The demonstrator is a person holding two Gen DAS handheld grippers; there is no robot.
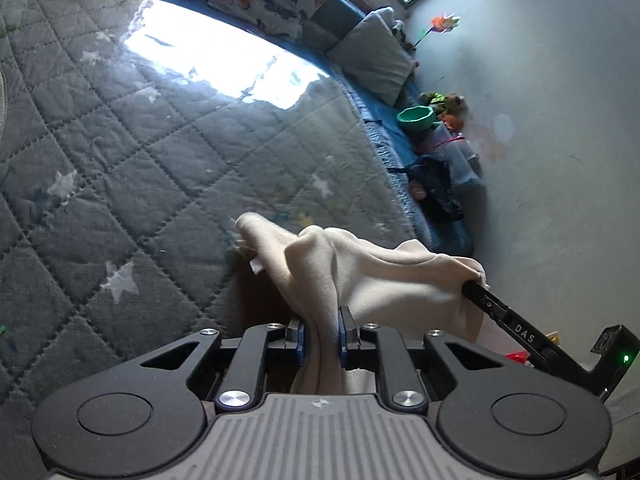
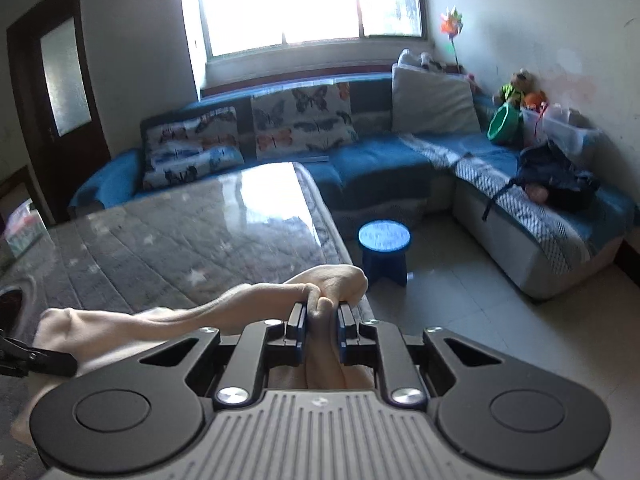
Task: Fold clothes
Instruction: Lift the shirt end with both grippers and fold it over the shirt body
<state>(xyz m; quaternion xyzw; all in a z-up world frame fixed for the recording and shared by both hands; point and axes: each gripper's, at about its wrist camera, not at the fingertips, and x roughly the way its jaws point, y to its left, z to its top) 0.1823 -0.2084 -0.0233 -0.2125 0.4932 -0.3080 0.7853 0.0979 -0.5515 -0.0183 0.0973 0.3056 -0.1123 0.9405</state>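
Note:
A cream-coloured garment [image 1: 360, 272] is held up between both grippers above the grey quilted table cover [image 1: 140, 140]. My left gripper [image 1: 322, 330] is shut on a bunched fold of it. My right gripper [image 2: 322, 320] is shut on another bunched edge of the garment [image 2: 256, 300]. The right gripper also shows in the left wrist view [image 1: 476, 286] at the cloth's right end. The left gripper shows at the left edge of the right wrist view [image 2: 60, 360]. The cloth sags between the two grips.
The table cover [image 2: 180, 240] has white stars and a glossy glare patch. A blue sofa [image 2: 380, 164] with butterfly cushions wraps the far side and right. A blue stool [image 2: 384, 244] stands on the tiled floor. A dark bag [image 2: 556, 180] and a green bowl [image 2: 504, 124] lie on the sofa.

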